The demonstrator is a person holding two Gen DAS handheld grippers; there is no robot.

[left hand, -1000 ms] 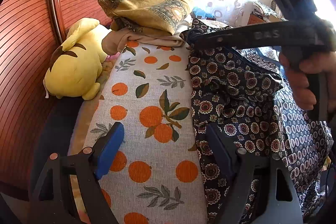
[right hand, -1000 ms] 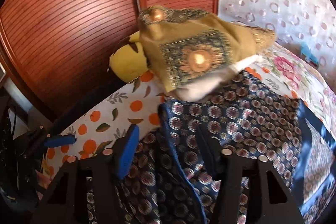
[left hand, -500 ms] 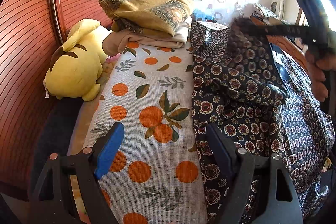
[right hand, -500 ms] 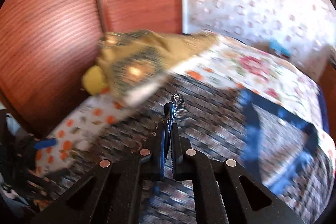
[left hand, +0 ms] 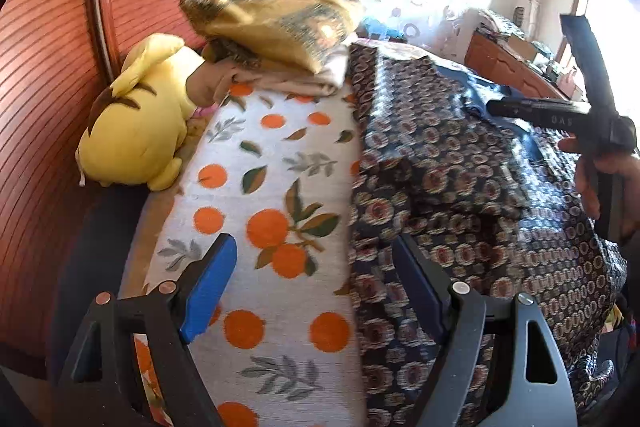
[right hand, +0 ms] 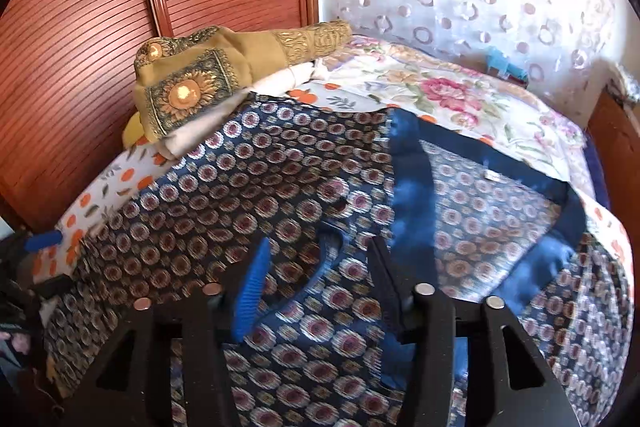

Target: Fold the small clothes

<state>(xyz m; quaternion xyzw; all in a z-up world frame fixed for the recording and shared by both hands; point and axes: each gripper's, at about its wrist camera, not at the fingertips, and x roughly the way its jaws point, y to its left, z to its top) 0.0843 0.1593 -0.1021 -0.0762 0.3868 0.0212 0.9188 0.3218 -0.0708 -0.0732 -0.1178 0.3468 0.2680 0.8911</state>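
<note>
A navy garment with a round flower print (left hand: pixel 460 187) (right hand: pixel 280 195) lies spread over the right half of the bed, its plain blue trim (right hand: pixel 412 195) turned up. My left gripper (left hand: pixel 312 251) hangs open at the garment's left edge, with its left pad over the orange-print sheet (left hand: pixel 272 179) and nothing between its fingers. My right gripper (right hand: pixel 320 251) hovers low over the garment's middle. Its jaws are opening, and the cloth lies under them, not pinched. In the left wrist view the right gripper (left hand: pixel 496 105) comes in from the right with a hand on its grip.
A folded pile topped by a mustard cloth (left hand: pixel 280 23) (right hand: pixel 192 87) sits at the head of the bed beside a yellow plush toy (left hand: pixel 140 123). A ribbed wooden headboard (left hand: pixel 40 67) lies left, a curtain behind, a wooden cabinet (left hand: pixel 508 67) at the far right. A floral bedspread (right hand: pixel 460 95) covers the far side.
The right gripper closed on a fold of the navy garment, carried it to the right, and now stands open with the cloth released. The left gripper stayed put.
</note>
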